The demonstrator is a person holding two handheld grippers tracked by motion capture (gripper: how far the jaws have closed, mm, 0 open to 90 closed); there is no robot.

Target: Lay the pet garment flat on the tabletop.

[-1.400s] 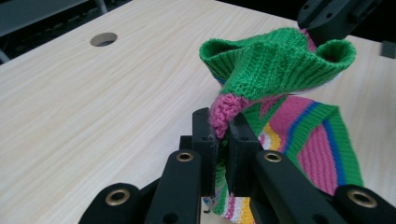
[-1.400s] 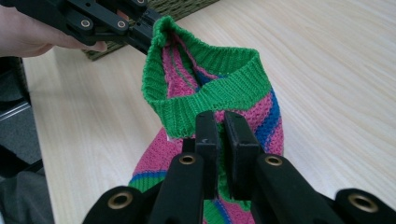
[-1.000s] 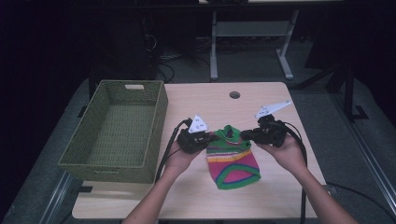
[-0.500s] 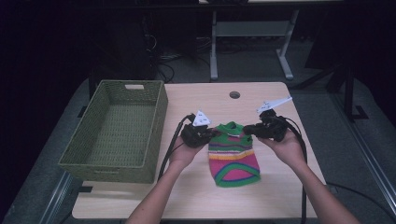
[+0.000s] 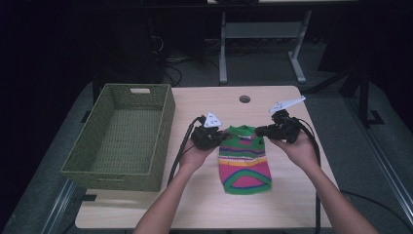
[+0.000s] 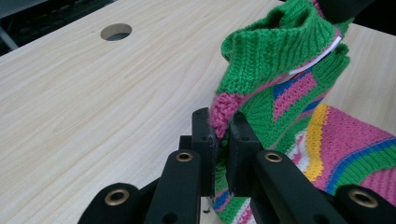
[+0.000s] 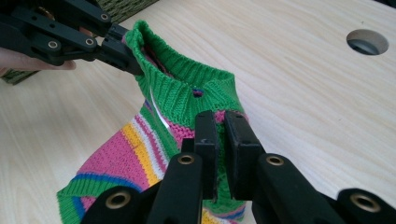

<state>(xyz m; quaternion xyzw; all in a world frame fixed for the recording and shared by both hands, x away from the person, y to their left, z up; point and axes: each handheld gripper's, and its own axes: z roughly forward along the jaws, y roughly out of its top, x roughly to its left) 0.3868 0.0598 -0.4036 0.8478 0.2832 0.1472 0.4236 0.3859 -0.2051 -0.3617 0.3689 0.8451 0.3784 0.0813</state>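
A small striped knitted sweater [image 5: 244,160] in green, pink, yellow and blue lies on the wooden table [image 5: 214,105], its green collar end lifted. My left gripper [image 5: 220,138] is shut on the sweater's left shoulder; in the left gripper view the pink and green knit [image 6: 271,88] is pinched between the jaws at my left gripper [image 6: 223,130]. My right gripper [image 5: 260,130] is shut on the right shoulder, and in the right gripper view the green collar [image 7: 187,88] rises past my right gripper [image 7: 219,122]. The left gripper [image 7: 128,58] also appears there, clamped on the far collar edge.
A green woven basket [image 5: 121,136] stands on the left part of the table. A round cable hole [image 5: 244,99] lies in the tabletop behind the sweater. Table legs and cables sit on the dark floor beyond the far edge.
Both hands have carried the sweater's top end a little toward the far side of the table, and the garment now lies more stretched out.
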